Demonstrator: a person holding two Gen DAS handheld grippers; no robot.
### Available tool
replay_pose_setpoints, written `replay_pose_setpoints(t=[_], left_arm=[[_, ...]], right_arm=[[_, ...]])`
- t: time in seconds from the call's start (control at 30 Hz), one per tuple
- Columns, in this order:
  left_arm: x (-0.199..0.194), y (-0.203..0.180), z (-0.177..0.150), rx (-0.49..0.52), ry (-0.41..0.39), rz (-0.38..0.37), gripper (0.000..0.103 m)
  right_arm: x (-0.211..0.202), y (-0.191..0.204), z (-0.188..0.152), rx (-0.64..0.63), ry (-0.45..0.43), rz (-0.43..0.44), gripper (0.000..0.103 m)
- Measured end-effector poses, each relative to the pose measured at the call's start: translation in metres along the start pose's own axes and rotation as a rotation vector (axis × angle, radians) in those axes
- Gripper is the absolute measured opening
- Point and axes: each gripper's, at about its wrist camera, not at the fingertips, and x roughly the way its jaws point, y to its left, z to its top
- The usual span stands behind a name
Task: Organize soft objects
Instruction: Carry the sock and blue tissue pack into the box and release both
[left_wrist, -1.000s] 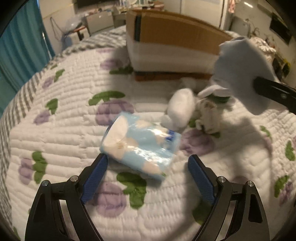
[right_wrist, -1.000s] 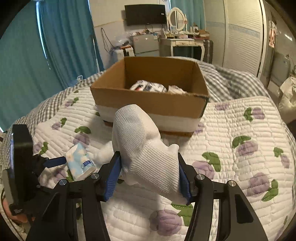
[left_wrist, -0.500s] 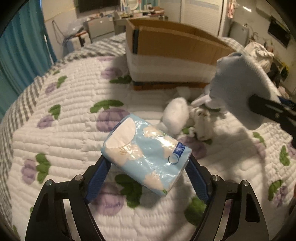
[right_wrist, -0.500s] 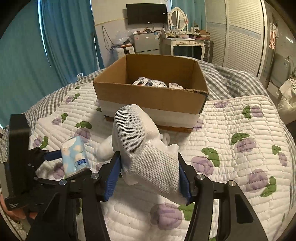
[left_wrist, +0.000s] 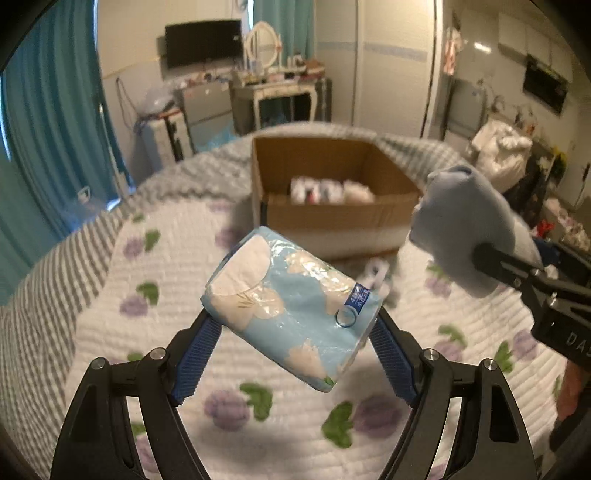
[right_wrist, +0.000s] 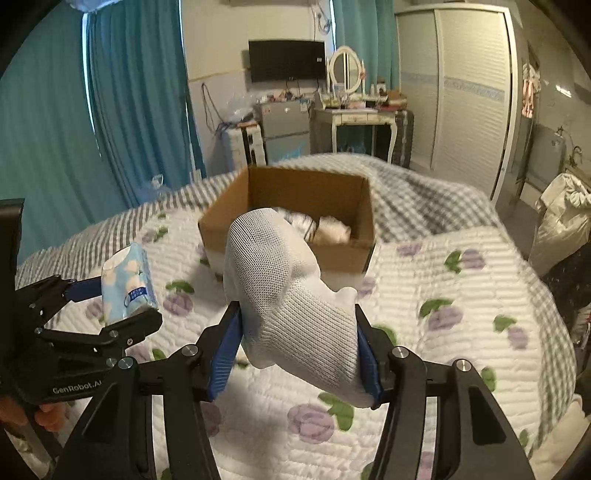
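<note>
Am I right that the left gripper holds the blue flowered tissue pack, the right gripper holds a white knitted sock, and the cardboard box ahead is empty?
Not quite: the brown cardboard box is not empty. The left wrist view shows soft white items lying inside it. The rest holds: the left gripper clamps the blue flowered tissue pack, and the right gripper clamps the white knitted sock.
</note>
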Motion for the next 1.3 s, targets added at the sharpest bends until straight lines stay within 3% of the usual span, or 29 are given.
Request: replay_pose_setpoints(t=[0.33, 0.53, 0.7, 1.0, 1.2, 1.3], left_arm=[[-0.007, -0.006, 0.077, 0.061, -0.141, -0.017, 0.080], [0.022, -0.005, 0.118, 0.058, -0.160, -0.013, 0.080], [0.065, -0.004, 0.139, 0.063, -0.138, -0.012, 0.080], [0.139, -0.005, 0.146, 0.063, -0.085, -0.012, 0.080], [0.157, -0.007, 0.143, 0.060, -0.064, -0.005, 0.082], [0.161, -0.006, 0.142, 0.049, -0.014, -0.007, 0.083]], right_arm=[[-0.019, -0.013, 0.074, -0.037, -0.103, -0.020, 0.056], [0.011, -0.022, 0.120, -0.042, -0.129, -0.019, 0.056], [0.065, -0.035, 0.147, -0.030, -0.106, 0.000, 0.056], [0.164, -0.070, 0.155, 0.011, -0.012, 0.039, 0.055], [0.188, -0.084, 0.149, 0.021, 0.012, 0.067, 0.055], [0.191, -0.084, 0.147, 0.035, 0.023, 0.085, 0.059]])
